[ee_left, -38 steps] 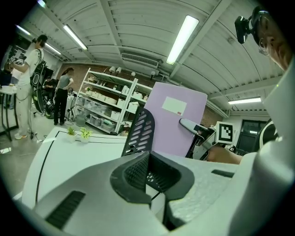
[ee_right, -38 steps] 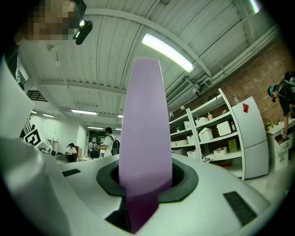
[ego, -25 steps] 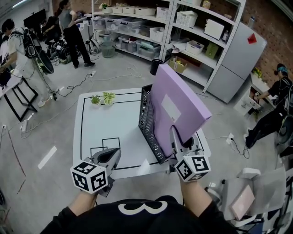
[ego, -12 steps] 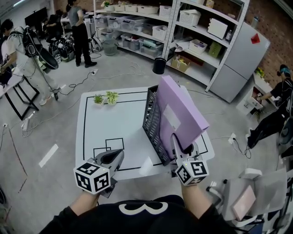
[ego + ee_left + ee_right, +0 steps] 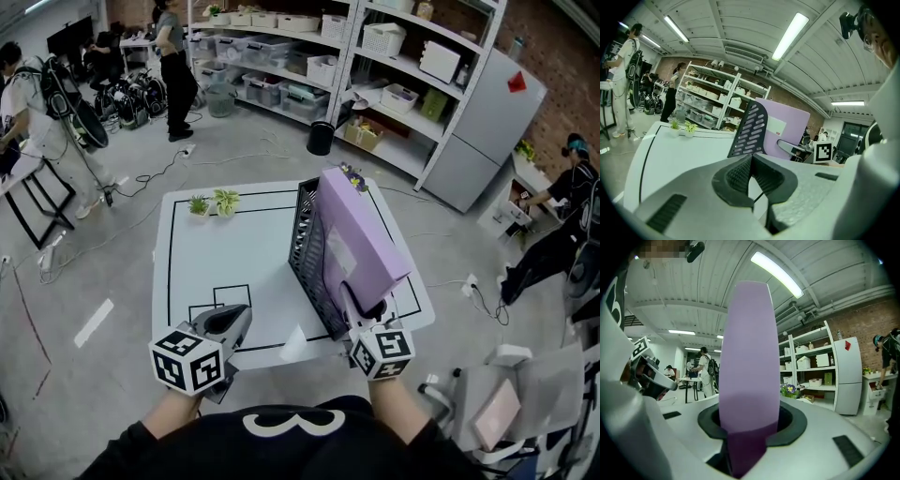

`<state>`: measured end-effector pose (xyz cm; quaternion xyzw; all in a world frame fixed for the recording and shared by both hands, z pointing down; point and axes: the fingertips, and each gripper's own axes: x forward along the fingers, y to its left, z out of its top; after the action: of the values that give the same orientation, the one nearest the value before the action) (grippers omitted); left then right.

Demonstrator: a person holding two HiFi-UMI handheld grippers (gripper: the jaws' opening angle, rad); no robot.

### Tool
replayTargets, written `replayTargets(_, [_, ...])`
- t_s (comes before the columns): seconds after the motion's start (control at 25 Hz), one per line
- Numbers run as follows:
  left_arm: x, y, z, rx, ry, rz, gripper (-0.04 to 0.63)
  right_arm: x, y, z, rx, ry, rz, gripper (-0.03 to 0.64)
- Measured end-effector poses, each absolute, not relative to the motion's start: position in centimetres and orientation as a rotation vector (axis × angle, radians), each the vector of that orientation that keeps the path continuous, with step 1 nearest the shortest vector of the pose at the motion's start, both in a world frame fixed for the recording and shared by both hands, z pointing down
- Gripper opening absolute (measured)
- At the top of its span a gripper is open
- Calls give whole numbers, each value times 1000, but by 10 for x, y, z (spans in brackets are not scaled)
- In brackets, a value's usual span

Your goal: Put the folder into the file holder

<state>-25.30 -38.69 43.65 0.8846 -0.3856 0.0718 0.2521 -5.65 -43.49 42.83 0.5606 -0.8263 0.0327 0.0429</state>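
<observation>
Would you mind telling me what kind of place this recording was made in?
Probably a lab or workshop: white metal shelving stacked with plastic storage bins, cables trailing over the bare grey floor, and a white work table marked with black outlines.

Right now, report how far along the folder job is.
Done: the purple folder is picked up and stands tilted in the black file holder. In hand: the right tool grips its near edge, jaws just opened slightly. Left: probably seat it upright, then release. The left tool is shut, idle.
</observation>
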Motion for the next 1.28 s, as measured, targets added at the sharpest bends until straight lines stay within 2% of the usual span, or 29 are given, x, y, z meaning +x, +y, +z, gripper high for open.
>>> replayTargets(0.28, [-252, -388, 437, 2416, -1047, 168, 5, -63, -437, 437, 1629, -2500, 158, 178])
replayTargets(0.48, [-241, -379, 432, 2414, -1065, 147, 5, -62, -424, 434, 1541, -2508, 159, 254])
replayTargets(0.6, [-227, -368, 430, 2408, -1057, 160, 6, -51, -414, 423, 1536, -2542, 178, 268])
replayTargets(1.16, [-147, -286, 403, 2459, -990, 162, 6, -38, -298, 395, 1161, -2749, 376, 262])
replayTargets(1.24, [-141, -274, 401, 2472, -987, 167, 5, -38, -283, 392, 1140, -2784, 381, 218])
replayTargets(1.28, [-139, -268, 399, 2478, -987, 169, 5, -38, -276, 390, 1134, -2805, 393, 159])
